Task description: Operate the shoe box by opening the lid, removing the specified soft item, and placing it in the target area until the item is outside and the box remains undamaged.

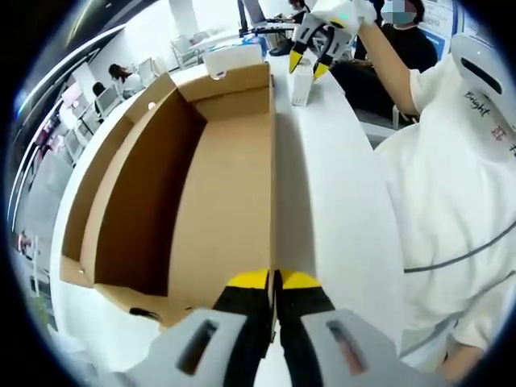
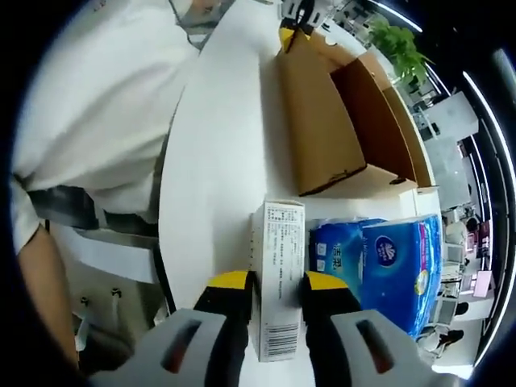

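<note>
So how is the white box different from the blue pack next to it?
The white box is slim, stiff and plain with small print; the blue pack is fat, soft-looking and shiny. The right gripper pinches the white box, while the blue pack sits untouched. Both are on the white table.

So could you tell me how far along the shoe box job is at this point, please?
Done: the shoe box is open and looks bare inside. In hand: the right gripper holds a small white carton over the table; the left gripper pinches the box wall. Left: releasing the carton.
</note>
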A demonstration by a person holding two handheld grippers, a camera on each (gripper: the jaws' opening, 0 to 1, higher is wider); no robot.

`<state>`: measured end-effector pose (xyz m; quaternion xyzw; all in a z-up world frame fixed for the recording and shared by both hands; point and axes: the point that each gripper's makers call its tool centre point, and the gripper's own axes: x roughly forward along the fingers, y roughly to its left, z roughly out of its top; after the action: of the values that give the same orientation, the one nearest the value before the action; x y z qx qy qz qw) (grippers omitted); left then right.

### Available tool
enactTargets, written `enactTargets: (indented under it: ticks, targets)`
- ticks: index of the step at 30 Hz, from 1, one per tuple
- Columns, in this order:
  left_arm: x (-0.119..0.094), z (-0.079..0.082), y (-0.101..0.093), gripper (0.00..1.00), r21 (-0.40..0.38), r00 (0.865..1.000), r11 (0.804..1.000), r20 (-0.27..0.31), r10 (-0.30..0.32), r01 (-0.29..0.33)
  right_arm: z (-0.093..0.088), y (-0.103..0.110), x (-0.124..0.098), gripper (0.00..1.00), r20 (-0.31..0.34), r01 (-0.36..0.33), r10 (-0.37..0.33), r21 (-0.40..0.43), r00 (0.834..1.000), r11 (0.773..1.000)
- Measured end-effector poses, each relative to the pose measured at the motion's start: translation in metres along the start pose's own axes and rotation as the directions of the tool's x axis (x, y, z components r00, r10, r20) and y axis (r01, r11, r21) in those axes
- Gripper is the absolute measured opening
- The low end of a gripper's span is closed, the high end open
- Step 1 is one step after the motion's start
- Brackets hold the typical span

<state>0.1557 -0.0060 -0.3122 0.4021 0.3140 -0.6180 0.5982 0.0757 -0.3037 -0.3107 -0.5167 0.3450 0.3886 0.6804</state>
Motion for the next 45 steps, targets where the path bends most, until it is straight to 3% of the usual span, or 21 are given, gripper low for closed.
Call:
enactTargets:
  ticks: [8, 16, 25, 31, 39, 43, 45]
  targets:
    - [0.0, 0.0, 0.0, 0.02, 0.001, 1.0, 1.0, 0.004, 0.003, -0.003, -0.003, -0.001, -0.001, 0.23, 0.006, 0.014, -0.014, -0.006, 1.0, 1.0]
    - [0.0, 0.001, -0.001, 0.02, -0.001, 1.0, 1.0, 0.006, 0.0, 0.0, -0.023, -0.005, -0.007, 0.22, -0.018, 0.045, -0.045, -0.008, 0.999, 0.999]
    - [0.001, 0.001, -0.001, 0.02, 0.004, 1.0, 1.0, 0.001, 0.004, -0.004, -0.032, -0.025, -0.018, 0.22, -0.024, 0.165, -0.165, -0.008, 0.986, 0.986]
    - [0.0, 0.001, -0.001, 0.02, 0.005, 1.0, 1.0, 0.005, 0.002, -0.002, -0.034, -0.025, -0.019, 0.13, -0.027, 0.163, -0.164, -0.039, 0.986, 0.986]
    - [0.0, 0.001, -0.002, 0.02, 0.006, 1.0, 1.0, 0.009, 0.007, -0.007, -0.034, -0.027, -0.018, 0.14, 0.001, 0.178, -0.178, -0.035, 0.984, 0.983]
    - [0.0, 0.001, -0.001, 0.02, 0.005, 1.0, 1.0, 0.011, 0.005, -0.005, -0.05, -0.025, -0.023, 0.16, -0.036, 0.186, -0.186, 0.021, 0.982, 0.982]
    - [0.0, 0.001, -0.001, 0.02, 0.005, 1.0, 1.0, 0.011, 0.004, -0.004, -0.065, -0.026, -0.027, 0.16, -0.083, 0.2, -0.196, 0.046, 0.977, 0.979]
